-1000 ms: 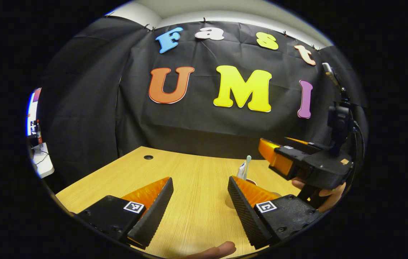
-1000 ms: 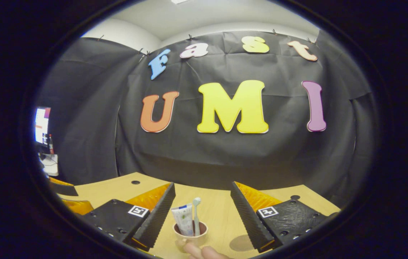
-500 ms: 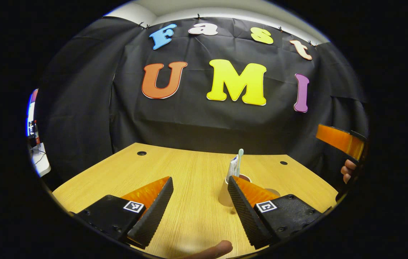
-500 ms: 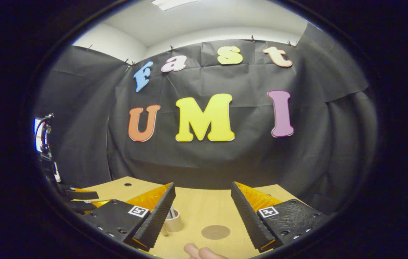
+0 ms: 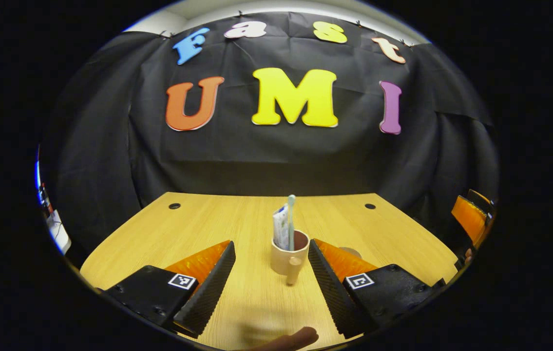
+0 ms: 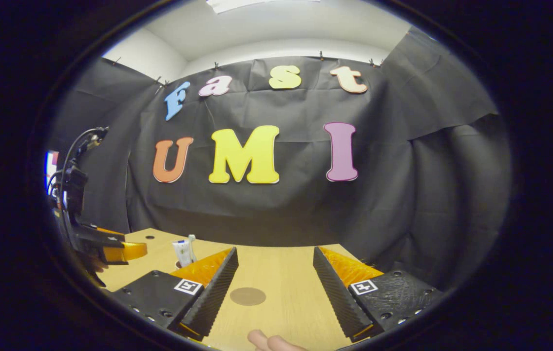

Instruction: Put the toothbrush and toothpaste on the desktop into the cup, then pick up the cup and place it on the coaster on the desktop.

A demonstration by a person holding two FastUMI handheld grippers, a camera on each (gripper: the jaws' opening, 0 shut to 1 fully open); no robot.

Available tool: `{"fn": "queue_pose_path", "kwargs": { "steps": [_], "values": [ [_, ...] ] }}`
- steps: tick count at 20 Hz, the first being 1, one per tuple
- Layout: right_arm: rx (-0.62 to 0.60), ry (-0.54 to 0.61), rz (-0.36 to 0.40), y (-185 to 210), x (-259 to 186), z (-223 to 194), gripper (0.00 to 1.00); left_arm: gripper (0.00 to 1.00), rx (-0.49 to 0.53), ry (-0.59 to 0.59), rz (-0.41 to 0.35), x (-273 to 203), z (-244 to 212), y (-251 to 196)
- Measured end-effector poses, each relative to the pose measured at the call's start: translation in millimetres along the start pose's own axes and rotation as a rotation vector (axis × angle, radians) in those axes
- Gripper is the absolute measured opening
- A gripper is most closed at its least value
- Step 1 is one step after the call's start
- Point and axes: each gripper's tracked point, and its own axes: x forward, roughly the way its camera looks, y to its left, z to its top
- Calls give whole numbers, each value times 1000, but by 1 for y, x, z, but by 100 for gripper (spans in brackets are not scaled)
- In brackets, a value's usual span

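A beige cup [image 5: 287,257] stands upright on the wooden desk [image 5: 218,229], its handle turned toward the camera. A toothbrush [image 5: 291,214] and a toothpaste tube [image 5: 280,228] stick up out of it. My left gripper [image 5: 270,246] is open, and the cup stands between its fingertips, nearer the right one. A round brown coaster [image 5: 352,252] peeks out behind that finger. In the right gripper view the coaster [image 6: 248,296] lies flat between the fingers of my open right gripper [image 6: 275,251]. The toothpaste [image 6: 182,252] and toothbrush [image 6: 191,242] rise above its left finger, which hides the cup.
The left gripper [image 6: 110,246] and its cable show at the left edge of the right gripper view; the right gripper [image 5: 471,219] sits at the desk's right edge. Cable holes [image 5: 174,206] [image 5: 370,206] mark the far corners. A fingertip [image 6: 266,341] shows low in frame.
The left gripper has swung toward the cup, which now stands between its fingers. The right gripper has drawn back to the right, off the cup, and the coaster now lies between its fingers.
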Motion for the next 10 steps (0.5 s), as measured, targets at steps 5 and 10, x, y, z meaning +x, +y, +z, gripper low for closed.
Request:
{"fn": "queue_pose_path", "kwargs": {
  "steps": [5,10],
  "values": [
    [18,11,17,0,0,-9,94,100,48,230,25,31,10,0],
    [22,27,56,6,-2,-20,94,97,-22,565,-47,60,-23,-21]
  ]
}}
